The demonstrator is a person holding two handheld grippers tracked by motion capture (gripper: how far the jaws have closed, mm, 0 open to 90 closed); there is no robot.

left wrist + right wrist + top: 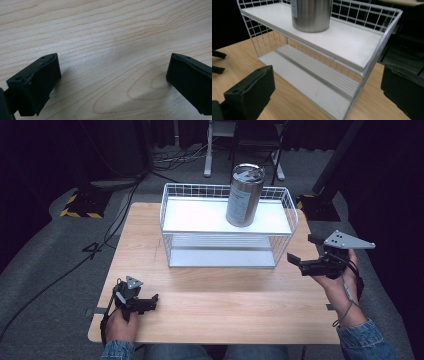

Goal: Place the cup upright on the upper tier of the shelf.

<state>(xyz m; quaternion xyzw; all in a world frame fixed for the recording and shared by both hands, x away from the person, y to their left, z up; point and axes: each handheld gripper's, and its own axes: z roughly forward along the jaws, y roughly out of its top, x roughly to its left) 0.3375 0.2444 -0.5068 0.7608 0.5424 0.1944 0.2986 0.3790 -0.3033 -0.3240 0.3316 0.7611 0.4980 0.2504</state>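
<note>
The steel canister [245,195] stands upright on the top shelf of the white wire rack [172,227], right of centre — its pale label too blurred to read. Both grippers gape empty: right gripper [301,251] near the rack's right end, left gripper [150,302] low over the table's [225,305] near-left.

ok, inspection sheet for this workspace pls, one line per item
Surface: light wooden table, bare in front of the rack.
Job's things: steel canister upright on the top shelf of the white wire rack; lower shelf bare.
Clutter: nothing seen.
Grippers: left gripper open, low over the table near its front-left corner; right gripper open, held beside the rack's right end.
Cables: black cables trail across the floor at left.
Surroundings: grey carpet, dark curtains, hazard-striped base.
</note>
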